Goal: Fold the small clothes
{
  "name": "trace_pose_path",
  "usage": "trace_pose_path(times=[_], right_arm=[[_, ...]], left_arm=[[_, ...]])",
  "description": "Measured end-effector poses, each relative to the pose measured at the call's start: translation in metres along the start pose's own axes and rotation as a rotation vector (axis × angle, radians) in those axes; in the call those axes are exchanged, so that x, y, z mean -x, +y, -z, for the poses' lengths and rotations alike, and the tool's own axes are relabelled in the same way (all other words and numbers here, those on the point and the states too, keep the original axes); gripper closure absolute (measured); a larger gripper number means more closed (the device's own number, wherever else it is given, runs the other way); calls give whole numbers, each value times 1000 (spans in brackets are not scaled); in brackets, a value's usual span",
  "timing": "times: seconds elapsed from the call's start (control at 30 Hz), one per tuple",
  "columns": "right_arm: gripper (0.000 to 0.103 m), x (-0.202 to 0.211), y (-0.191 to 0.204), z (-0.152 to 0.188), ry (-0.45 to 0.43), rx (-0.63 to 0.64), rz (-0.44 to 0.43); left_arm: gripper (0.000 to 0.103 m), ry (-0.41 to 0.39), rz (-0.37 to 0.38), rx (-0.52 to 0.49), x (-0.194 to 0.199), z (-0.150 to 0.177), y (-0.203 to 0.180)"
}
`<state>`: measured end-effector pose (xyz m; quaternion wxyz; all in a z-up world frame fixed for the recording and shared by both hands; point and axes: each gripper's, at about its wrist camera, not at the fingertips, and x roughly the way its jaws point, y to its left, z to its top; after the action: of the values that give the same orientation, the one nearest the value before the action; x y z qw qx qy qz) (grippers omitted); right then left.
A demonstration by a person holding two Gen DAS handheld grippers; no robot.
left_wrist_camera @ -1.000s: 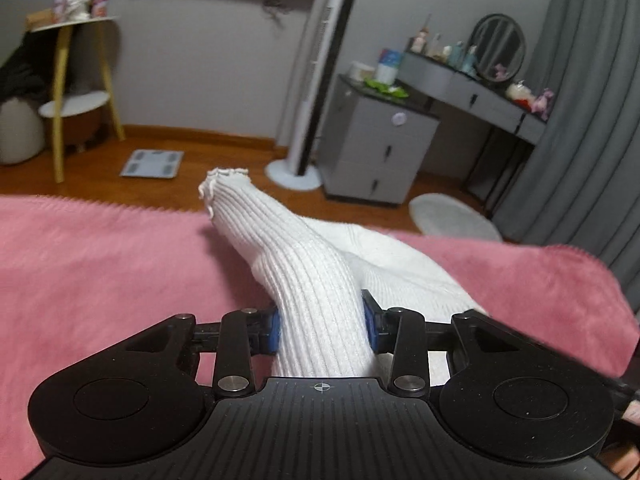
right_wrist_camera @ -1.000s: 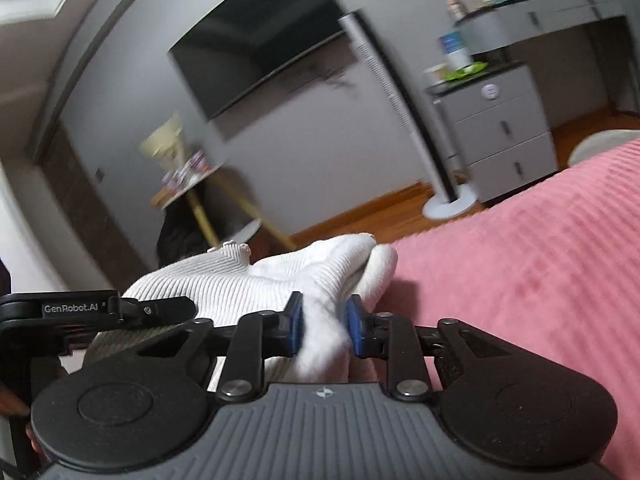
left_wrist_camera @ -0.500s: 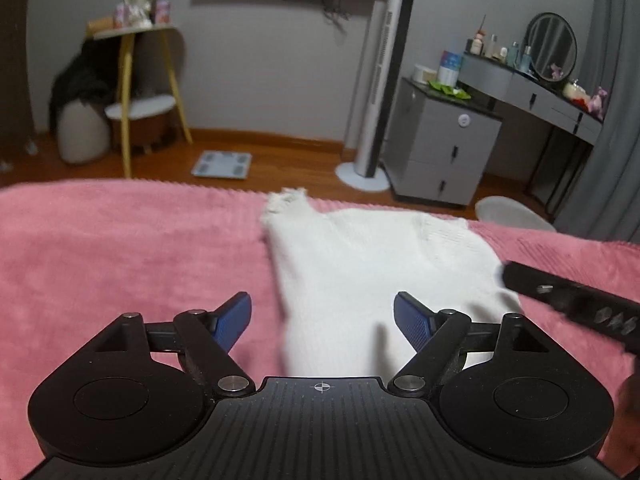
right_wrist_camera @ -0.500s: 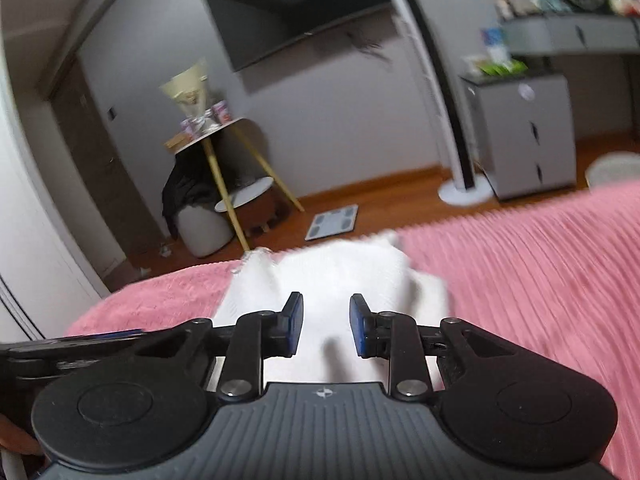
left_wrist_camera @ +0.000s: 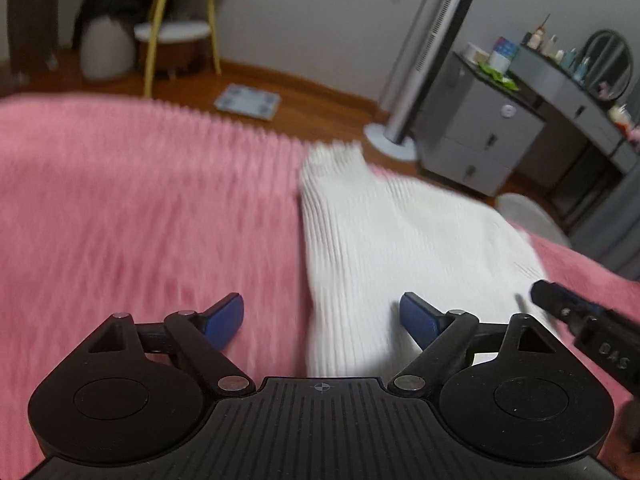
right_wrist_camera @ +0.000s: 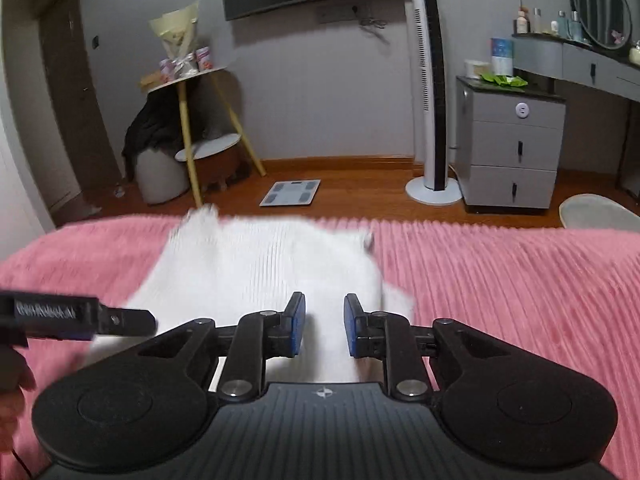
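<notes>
A white ribbed knit garment [left_wrist_camera: 400,240] lies flat on the pink bedspread [left_wrist_camera: 140,220]. My left gripper [left_wrist_camera: 322,318] is open wide above the garment's left edge, holding nothing. In the right wrist view the garment [right_wrist_camera: 260,272] lies ahead, blurred. My right gripper [right_wrist_camera: 324,330] hangs over its near edge with jaws a narrow gap apart and white cloth between the pads; the frames do not show whether they pinch it. The right gripper shows at the left wrist view's right edge [left_wrist_camera: 580,320], the left gripper at the right wrist view's left edge [right_wrist_camera: 76,316].
Beyond the bed's far edge is wood floor with a bathroom scale [right_wrist_camera: 290,192], a tower fan [right_wrist_camera: 432,88], a grey drawer unit [right_wrist_camera: 512,152], a yellow-legged side table [right_wrist_camera: 192,120] and a dressing table with mirror [right_wrist_camera: 592,40]. Pink bedspread [right_wrist_camera: 500,280] extends to the right.
My left gripper let go of the garment and opened wide. The garment dropped from a raised bunch to lying flat. Both grippers drew back; the right jaws parted slightly.
</notes>
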<state>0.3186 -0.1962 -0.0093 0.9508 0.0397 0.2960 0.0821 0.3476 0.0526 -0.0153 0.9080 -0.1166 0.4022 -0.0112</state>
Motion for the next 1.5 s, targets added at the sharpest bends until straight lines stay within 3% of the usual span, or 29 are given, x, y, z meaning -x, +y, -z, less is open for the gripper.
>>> trace_pose_path(times=[0.17,0.23,0.33,0.43,0.53,0.63,0.8,0.9,1.17,1.5], right_arm=[[84,-57,21,-24,61,59,1],[84,-80,24,-19,92,135,85],[83,-91,20,-3,37,180,85],[83,-93,14,3,-9,199,66],[80,-81,7,1,-27,156,38],[60,-45,13,9,-38,115,98],[60,27,21,50,-53,57,66],[60,47,21,67,-40,76,81],[52,41,23,65,27,129,147],[44,28,22,71,36,187,161]], left_arm=[[13,-25,-59,-1,-40,-20,-12],[7,-13,-82,-45,-59,-19,-14],[0,-88,-106,-126,-71,-10,-19],[0,-137,-132,-190,-67,-1,-21],[0,-100,-140,-134,-42,1,-20],[0,-60,-127,-96,-11,18,-18],[0,-76,-103,-43,32,54,-14],[0,-62,-93,20,45,69,-14],[0,-37,-142,-29,42,73,-22],[0,-37,-130,-16,34,81,-18]])
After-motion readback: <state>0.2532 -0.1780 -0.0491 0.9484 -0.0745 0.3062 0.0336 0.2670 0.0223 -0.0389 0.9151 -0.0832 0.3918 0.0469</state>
